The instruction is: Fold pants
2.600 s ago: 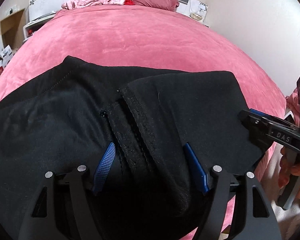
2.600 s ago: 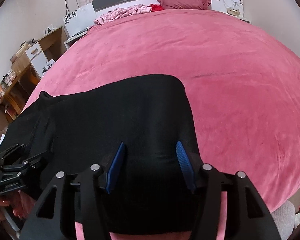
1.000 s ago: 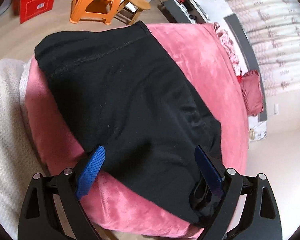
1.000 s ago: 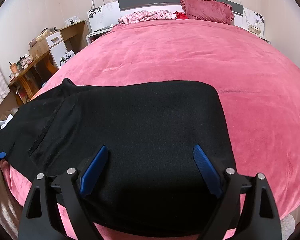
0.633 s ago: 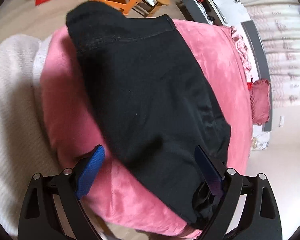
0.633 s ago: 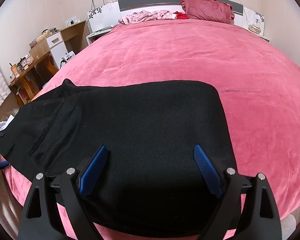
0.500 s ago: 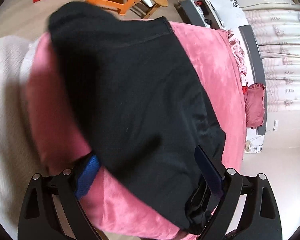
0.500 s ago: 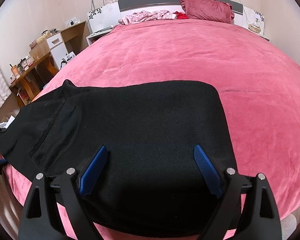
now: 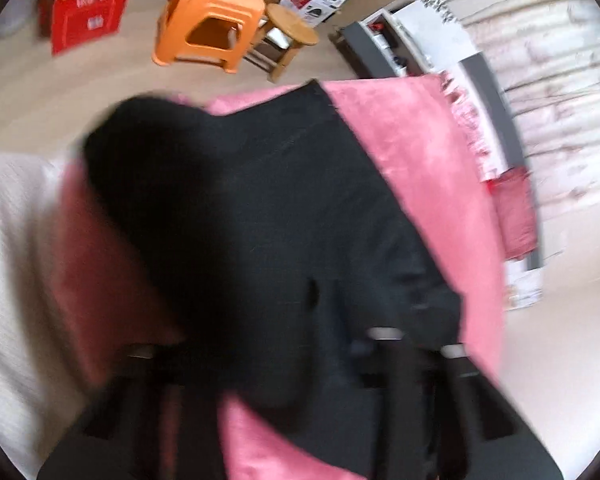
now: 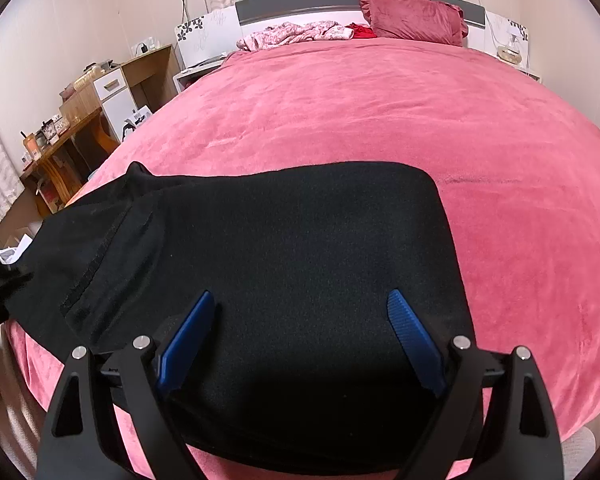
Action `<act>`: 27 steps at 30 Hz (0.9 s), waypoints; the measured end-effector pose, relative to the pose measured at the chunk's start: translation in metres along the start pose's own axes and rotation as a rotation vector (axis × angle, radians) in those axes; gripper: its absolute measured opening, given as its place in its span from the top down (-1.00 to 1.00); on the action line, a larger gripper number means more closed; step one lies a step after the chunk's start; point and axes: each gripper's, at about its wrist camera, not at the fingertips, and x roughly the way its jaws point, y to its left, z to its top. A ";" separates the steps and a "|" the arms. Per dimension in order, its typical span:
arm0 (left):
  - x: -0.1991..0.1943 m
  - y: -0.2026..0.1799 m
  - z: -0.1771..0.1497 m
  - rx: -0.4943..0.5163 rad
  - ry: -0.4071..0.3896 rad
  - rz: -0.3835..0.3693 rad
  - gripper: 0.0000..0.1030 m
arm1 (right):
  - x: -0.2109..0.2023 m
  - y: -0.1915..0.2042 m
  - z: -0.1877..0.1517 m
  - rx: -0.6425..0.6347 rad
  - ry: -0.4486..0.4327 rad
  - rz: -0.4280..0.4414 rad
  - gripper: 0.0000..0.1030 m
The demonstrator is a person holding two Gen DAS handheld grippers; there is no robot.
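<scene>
The bed (image 10: 340, 120), under its pink plush cover, fills most of the right wrist view, with a dark red pillow (image 10: 412, 14) and a heap of pink floral clothes (image 10: 296, 32) at the far headboard. The black pants (image 10: 280, 260) lie along the near edge of the bed, already doubled into a broad band, with the seamed end running out to the left.

The right tongs (image 10: 300, 332) hang wide over the near right part of the cloth, blue pads well apart and gripping nothing. The left tongs (image 9: 284, 364) show only as a dark smear in their own blurred view, with the pants' left end bunched up close to them; whether they are spread or clamped on cloth cannot be told. Beyond, on the floor, stand an orange stool (image 9: 210, 20) and a red box (image 9: 88, 12).

This looks like the cross-fold step: the left end wants carrying over toward the right. That calls for a sure pinch on both layers and a level lift, so the edges meet squarely.
</scene>
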 end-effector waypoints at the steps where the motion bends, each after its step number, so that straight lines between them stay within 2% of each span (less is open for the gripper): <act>1: 0.000 0.006 0.001 -0.026 0.002 -0.015 0.68 | 0.000 0.000 0.000 0.002 -0.001 0.002 -0.72; 3: -0.004 0.010 0.002 -0.048 -0.005 -0.042 0.71 | 0.000 0.000 0.000 0.007 -0.002 0.006 -0.72; 5: -0.011 0.002 0.001 -0.003 -0.033 -0.062 0.74 | -0.001 0.001 0.000 0.009 -0.003 0.007 -0.72; 9: -0.038 -0.039 -0.007 0.198 -0.138 -0.103 0.76 | -0.001 0.000 0.000 0.013 -0.005 0.011 -0.72; 11: -0.051 -0.067 -0.017 0.336 -0.185 -0.121 0.76 | -0.001 0.000 0.000 0.016 -0.006 0.013 -0.72; 14: -0.062 -0.096 -0.036 0.493 -0.237 -0.139 0.76 | -0.001 0.001 0.000 0.016 -0.005 0.012 -0.72; 19: -0.074 -0.126 -0.057 0.655 -0.290 -0.155 0.76 | -0.001 0.001 0.000 0.017 -0.006 0.014 -0.72; 23: -0.076 -0.155 -0.084 0.852 -0.316 -0.152 0.76 | -0.001 0.000 0.000 0.017 -0.006 0.015 -0.72; 27: -0.072 -0.180 -0.120 1.062 -0.316 -0.182 0.76 | -0.001 0.001 0.000 0.020 -0.007 0.017 -0.72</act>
